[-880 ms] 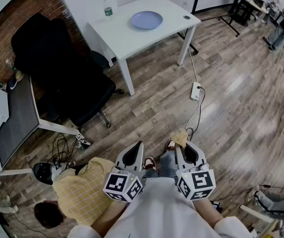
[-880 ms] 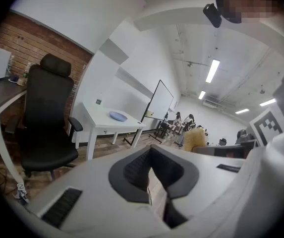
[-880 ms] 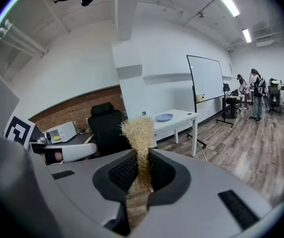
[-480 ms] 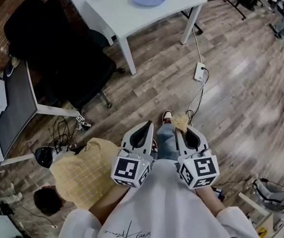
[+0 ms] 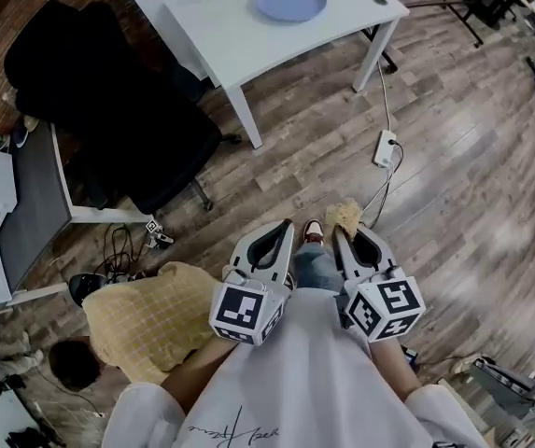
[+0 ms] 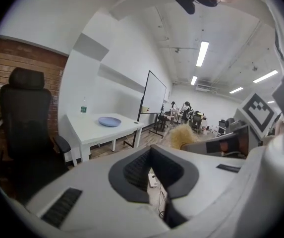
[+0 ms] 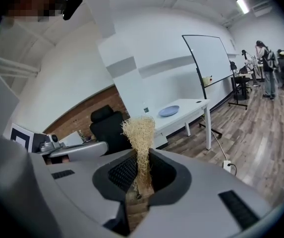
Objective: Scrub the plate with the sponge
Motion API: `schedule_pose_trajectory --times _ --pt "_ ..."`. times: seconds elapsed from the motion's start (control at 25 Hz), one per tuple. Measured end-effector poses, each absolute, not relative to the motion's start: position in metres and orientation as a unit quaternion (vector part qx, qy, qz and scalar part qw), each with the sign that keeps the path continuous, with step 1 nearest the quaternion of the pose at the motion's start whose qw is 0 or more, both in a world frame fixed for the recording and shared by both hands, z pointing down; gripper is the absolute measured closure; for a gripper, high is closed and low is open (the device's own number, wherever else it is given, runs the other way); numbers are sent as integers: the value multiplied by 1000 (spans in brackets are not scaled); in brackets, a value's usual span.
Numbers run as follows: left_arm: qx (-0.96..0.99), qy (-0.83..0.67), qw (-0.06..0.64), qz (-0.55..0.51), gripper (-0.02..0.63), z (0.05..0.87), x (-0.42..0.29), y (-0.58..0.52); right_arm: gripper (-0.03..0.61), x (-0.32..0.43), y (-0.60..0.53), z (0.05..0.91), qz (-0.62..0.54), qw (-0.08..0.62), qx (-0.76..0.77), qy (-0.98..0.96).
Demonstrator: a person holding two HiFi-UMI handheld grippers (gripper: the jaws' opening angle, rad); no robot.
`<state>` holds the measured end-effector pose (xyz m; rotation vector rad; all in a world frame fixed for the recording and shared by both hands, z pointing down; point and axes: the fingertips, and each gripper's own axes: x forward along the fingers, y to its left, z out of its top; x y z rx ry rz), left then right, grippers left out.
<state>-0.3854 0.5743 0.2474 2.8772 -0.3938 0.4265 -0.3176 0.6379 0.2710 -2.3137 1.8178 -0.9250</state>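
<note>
Wood floor (image 5: 454, 157) lies below both grippers. Right gripper (image 5: 349, 233) is clamped on the straw-coloured sponge (image 5: 345, 215), which sticks out past the jaw tips. Left gripper (image 5: 282, 228), just beside it at 9 o'clock, has its jaws together with nothing between them. Plate (image 5: 290, 1) sits on the white table (image 5: 230, 35) at 12 o'clock, well apart from both.

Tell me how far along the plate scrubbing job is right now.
Done: the sponge is clamped in the right gripper. In hand: it is held out in front of the person, well short of the table, and the left gripper is empty with its jaws together. Left: all the scrubbing. The plate sits on the white table, across the wood floor from both grippers, with nothing touching it.
</note>
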Motion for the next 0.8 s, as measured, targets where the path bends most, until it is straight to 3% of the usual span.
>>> schedule_pose_trajectory --times 0.56,0.8 --pt "967 -180 123 132 595 238 -261 499 532 -177 563 276 -339 52 -698 629" --pt "964 -197 120 131 595 238 -235 486 532 -146 559 286 -345 27 -701 623"
